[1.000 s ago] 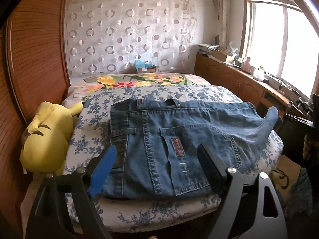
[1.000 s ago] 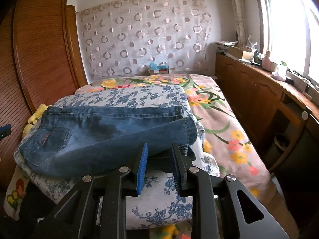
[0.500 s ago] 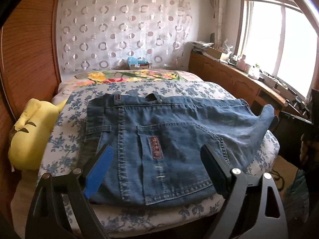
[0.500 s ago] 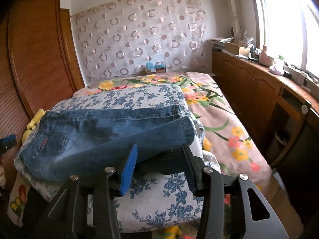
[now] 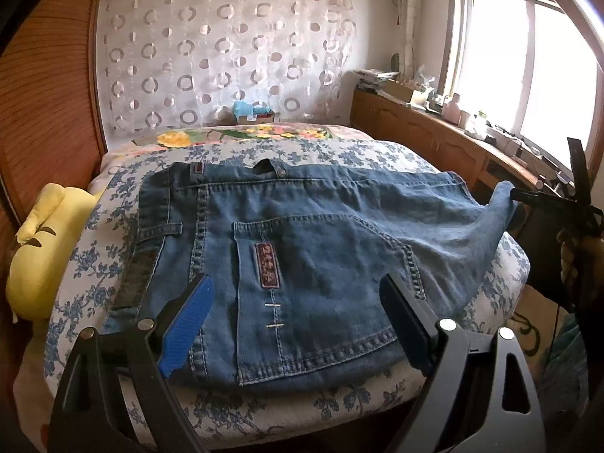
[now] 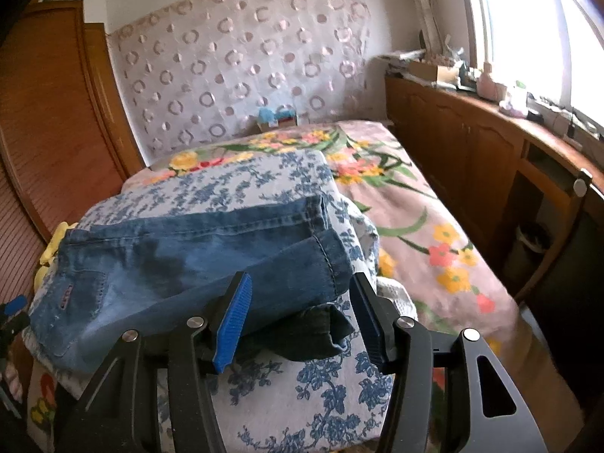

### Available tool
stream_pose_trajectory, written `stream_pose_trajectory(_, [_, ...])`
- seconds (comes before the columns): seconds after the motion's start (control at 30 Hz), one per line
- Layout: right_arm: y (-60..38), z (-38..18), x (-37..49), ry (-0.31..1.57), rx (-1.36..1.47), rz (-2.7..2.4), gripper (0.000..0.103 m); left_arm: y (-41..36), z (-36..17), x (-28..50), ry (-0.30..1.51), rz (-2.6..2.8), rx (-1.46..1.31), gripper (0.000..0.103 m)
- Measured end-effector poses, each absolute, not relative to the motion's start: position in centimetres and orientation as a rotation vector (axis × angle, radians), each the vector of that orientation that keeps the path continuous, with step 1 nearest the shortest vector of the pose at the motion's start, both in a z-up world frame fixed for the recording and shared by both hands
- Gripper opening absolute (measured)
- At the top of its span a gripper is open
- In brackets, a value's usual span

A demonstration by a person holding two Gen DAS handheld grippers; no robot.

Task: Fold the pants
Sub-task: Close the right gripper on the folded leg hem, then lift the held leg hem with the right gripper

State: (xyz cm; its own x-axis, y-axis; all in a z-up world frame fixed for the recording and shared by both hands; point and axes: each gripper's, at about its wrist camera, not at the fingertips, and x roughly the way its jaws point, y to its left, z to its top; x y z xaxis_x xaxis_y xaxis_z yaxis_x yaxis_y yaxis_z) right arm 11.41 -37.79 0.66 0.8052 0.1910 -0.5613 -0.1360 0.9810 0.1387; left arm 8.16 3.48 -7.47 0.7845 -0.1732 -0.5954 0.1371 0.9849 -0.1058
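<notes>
Blue denim pants [image 5: 309, 249] lie folded lengthwise on a blue-flowered quilt [image 5: 94, 294] on the bed, waistband to the left, legs to the right. My left gripper [image 5: 298, 317] is open and empty, hovering over the seat and back pocket. In the right wrist view the leg ends [image 6: 302, 260] lie stacked, a darker hem [image 6: 324, 336] beneath. My right gripper [image 6: 302, 321] is open, its jaws on either side of the leg ends, holding nothing. The right gripper also shows at the right edge of the left wrist view [image 5: 573, 207].
A yellow plush toy [image 5: 41, 249] lies at the bed's left edge by a wooden wardrobe [image 5: 41, 87]. A floral bedspread [image 6: 407, 204] covers the far bed. A wooden cabinet [image 6: 490, 158] with clutter runs along the window. A small box [image 5: 253, 111] sits at the headboard.
My right gripper has opened from nearly shut to wide and released the pant legs, which now rest on the quilt. My left gripper has drifted closer over the seat.
</notes>
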Motion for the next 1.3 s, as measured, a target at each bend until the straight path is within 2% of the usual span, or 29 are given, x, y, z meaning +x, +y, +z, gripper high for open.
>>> stream_pose_trajectory(0.5, [-38.1,1.3,14.5,0.668,0.093,0.205,0.056,3.8,-8.1,7.8,0.661,-0.167,-0.072,0.09])
stream_pose_trajectory(0.53, [-38.1,1.4,14.4,0.66,0.09,0.215,0.045,3.8,-8.1,7.7,0.66,-0.166,-0.072,0.09])
stream_pose_trajectory(0.6, [-37.9,1.4,14.4,0.646,0.084,0.258,0.013,3.8,-8.2,7.7,0.659,-0.165,-0.072,0.09])
stream_pose_trajectory(0.67, [-37.3,1.6,14.1,0.635,0.046,0.261,0.01,3.9,-8.3,7.7,0.66,-0.164,-0.073,0.09])
stream_pose_trajectory(1.3, [-31.4,6.9,9.3,0.408,-0.081,0.398,0.008,6.8,-8.5,6.2,0.653,-0.118,-0.115,0.09])
